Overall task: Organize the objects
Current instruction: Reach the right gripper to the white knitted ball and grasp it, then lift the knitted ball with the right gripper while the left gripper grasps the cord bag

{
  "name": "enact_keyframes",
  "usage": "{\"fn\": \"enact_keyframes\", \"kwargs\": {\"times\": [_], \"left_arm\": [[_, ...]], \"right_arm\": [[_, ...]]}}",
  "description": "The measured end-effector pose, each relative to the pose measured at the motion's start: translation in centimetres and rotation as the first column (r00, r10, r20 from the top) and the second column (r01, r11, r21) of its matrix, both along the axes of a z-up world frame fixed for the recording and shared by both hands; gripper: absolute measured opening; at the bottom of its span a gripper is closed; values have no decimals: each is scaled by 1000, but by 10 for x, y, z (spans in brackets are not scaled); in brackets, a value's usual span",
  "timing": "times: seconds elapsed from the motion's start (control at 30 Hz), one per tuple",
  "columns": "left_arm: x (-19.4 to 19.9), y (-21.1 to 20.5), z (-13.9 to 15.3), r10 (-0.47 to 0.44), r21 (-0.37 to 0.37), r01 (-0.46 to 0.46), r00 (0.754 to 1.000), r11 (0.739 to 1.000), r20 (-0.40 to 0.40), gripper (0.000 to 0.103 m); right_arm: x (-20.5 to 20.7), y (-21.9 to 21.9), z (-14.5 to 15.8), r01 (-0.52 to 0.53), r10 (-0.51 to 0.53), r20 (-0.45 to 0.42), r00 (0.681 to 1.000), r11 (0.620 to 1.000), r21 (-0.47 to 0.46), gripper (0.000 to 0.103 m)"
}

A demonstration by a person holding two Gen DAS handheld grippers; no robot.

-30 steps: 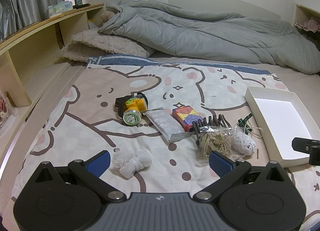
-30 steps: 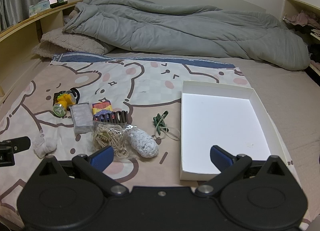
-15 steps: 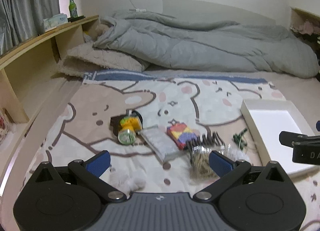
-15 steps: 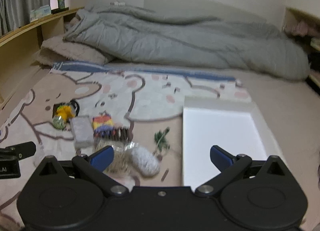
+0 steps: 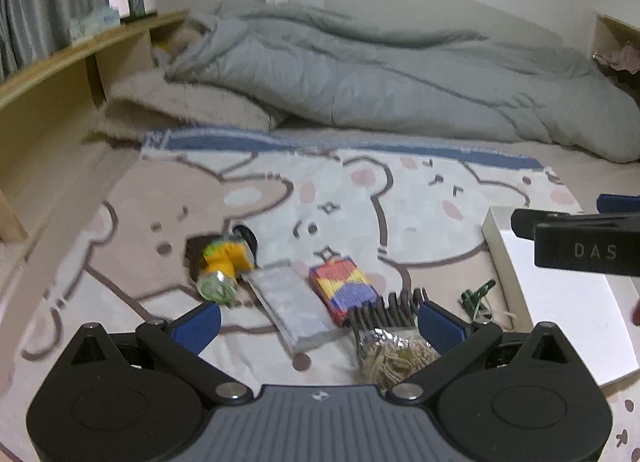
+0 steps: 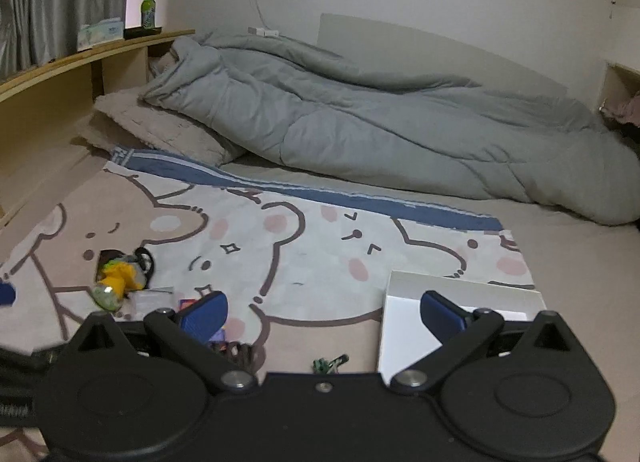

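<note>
Small objects lie in a row on a bear-print blanket (image 5: 360, 190): a yellow headlamp (image 5: 224, 264), a clear packet (image 5: 290, 308), a colourful box (image 5: 346, 294), a black claw clip (image 5: 390, 308), a bag of rubber bands (image 5: 394, 356) and green clips (image 5: 476, 298). An empty white box (image 5: 560, 302) sits to their right, also in the right wrist view (image 6: 460, 310). My left gripper (image 5: 318, 322) is open and empty above the packet. My right gripper (image 6: 322, 316) is open and empty, raised over the box's left edge, and shows in the left wrist view (image 5: 580, 242).
A grey duvet (image 6: 380, 134) and a beige pillow (image 6: 156, 126) lie at the far end of the bed. A wooden shelf (image 6: 80, 58) with a green bottle (image 6: 148, 6) and a tissue box runs along the left.
Both grippers have lifted and tilted up, so the objects sit lower in view. The white cloth bundle and the white knit roll have dropped out of sight. Both stay open.
</note>
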State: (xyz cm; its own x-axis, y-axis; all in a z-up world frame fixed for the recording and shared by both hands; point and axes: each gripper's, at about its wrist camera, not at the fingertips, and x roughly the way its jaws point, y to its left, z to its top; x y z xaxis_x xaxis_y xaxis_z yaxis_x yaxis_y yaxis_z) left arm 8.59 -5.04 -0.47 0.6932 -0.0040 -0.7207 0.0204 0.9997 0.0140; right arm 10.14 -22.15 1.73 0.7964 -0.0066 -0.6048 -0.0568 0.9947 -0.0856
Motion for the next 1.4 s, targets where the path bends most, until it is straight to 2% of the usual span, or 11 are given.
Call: {"fn": "enact_keyframes", "kwargs": {"times": [0.2, 0.3, 0.33, 0.37, 0.43, 0.6, 0.67, 0.87, 0.97, 1.1, 1.4], "left_arm": [[12, -7, -44, 8, -40, -11, 997, 999, -76, 103], [19, -10, -61, -15, -71, 4, 988, 997, -151, 103], [22, -10, -66, -22, -84, 7, 984, 996, -180, 103], [24, -10, -72, -28, -96, 9, 979, 995, -204, 103], [28, -12, -80, -41, -102, 17, 972, 995, -233, 103], [38, -18, -96, -73, -87, 51, 958, 995, -276, 103], [40, -20, -101, -90, -83, 68, 952, 994, -293, 103], [44, -24, -111, -105, -81, 83, 941, 993, -321, 103], [46, -24, -111, -98, -87, 74, 941, 994, -323, 103], [51, -21, -109, -79, -107, 47, 944, 993, -319, 103], [55, -36, -114, -29, -82, 2, 944, 997, -329, 103]], "right_arm": [[23, -16, -48, -44, 44, -96, 994, 999, 5, 103], [29, -19, -71, -127, 122, -167, 978, 992, -19, 103], [30, -20, -78, -154, 146, -194, 970, 988, -28, 101], [30, -20, -83, -176, 165, -217, 962, 984, -36, 91], [31, -19, -96, -244, 229, -270, 935, 969, -25, 81], [33, -3, -124, -388, 352, -374, 858, 921, -24, 74], [37, 2, -133, -407, 361, -408, 839, 913, -29, 63], [47, 7, -147, -437, 393, -471, 790, 899, 18, 48], [48, 9, -157, -447, 394, -509, 765, 894, 20, 43], [46, 5, -146, -435, 387, -492, 780, 900, 20, 41], [45, -36, -98, -232, 239, -361, 902, 971, 61, 41]]}}
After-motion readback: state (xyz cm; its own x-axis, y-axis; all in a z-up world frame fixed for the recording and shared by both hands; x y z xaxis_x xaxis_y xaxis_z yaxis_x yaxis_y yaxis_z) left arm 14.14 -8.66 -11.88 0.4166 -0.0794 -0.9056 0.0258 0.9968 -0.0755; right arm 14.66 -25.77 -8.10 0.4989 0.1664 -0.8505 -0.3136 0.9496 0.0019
